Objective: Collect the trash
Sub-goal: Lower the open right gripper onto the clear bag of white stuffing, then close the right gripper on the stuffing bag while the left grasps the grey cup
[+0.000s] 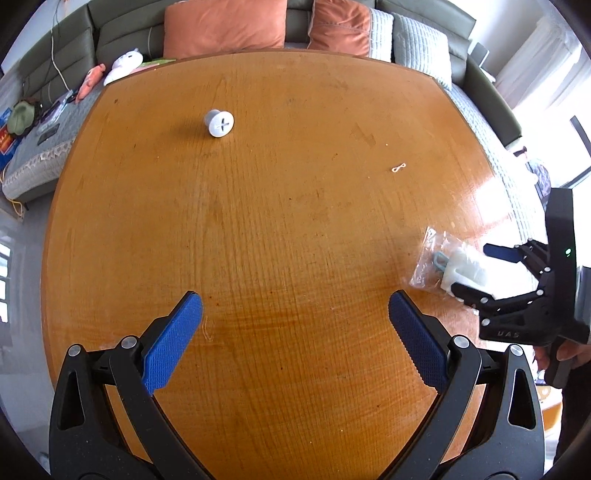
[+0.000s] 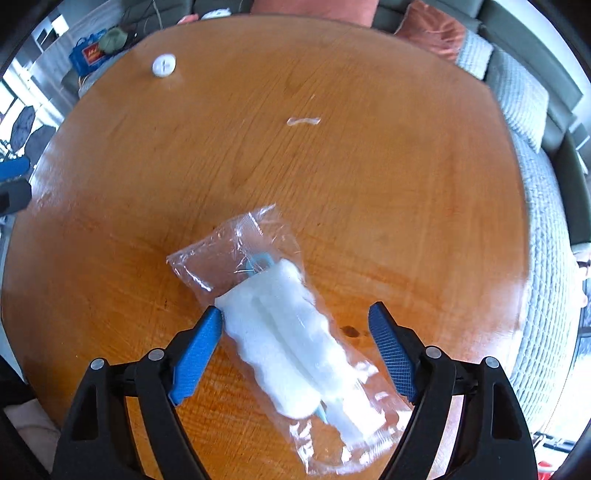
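A clear plastic bag with white foam and a small blue part [image 2: 280, 328] lies on the round wooden table [image 2: 369, 206]. My right gripper [image 2: 295, 317] is open, one finger on each side of the bag, low over it. In the left wrist view the bag [image 1: 448, 264] lies at the right, with the right gripper [image 1: 476, 267] around it. My left gripper [image 1: 293, 308] is open and empty over the table's near middle. A small clear plastic scrap [image 2: 303, 121] lies farther out; it also shows in the left wrist view [image 1: 399, 168].
A white screw-shaped plastic piece [image 1: 219, 123] stands at the table's far left; it also shows in the right wrist view [image 2: 164, 65]. A green sofa with orange cushions [image 1: 225, 27] and grey quilted covers curves behind the table. Toys and clutter lie on the sofa at left.
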Demonstrator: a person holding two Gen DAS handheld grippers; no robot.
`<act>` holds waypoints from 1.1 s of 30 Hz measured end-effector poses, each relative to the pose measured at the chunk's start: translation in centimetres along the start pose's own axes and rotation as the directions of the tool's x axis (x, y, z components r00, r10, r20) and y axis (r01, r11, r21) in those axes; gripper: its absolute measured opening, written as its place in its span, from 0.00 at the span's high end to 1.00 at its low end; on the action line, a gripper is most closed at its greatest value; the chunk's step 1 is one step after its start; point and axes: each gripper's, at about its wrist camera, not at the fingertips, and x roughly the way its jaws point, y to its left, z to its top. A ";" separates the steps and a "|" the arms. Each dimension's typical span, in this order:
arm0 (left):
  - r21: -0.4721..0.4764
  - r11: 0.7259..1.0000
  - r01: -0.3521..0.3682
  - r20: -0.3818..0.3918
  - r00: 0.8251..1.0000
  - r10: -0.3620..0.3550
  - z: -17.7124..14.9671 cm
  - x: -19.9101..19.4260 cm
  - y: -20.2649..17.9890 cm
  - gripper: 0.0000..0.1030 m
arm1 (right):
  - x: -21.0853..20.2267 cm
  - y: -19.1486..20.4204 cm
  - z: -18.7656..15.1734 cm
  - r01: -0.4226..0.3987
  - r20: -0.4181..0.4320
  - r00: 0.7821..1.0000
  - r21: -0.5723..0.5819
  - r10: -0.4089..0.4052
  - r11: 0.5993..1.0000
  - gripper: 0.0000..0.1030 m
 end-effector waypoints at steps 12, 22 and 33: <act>-0.026 1.000 -0.005 -0.029 1.000 0.004 0.8 1.7 0.6 0.06 | -0.8 0.8 4.5 -0.049 0.142 0.989 0.097 0.035 0.994 0.61; -0.048 0.998 -0.046 -0.033 0.998 0.044 3.0 3.9 2.7 0.05 | -1.6 2.0 12.2 -0.116 0.231 0.970 0.139 0.082 0.983 0.61; -0.143 0.985 -0.096 0.010 0.995 0.098 9.9 6.9 6.9 0.05 | -0.9 4.0 18.5 -0.111 0.270 0.960 0.146 0.069 0.983 0.60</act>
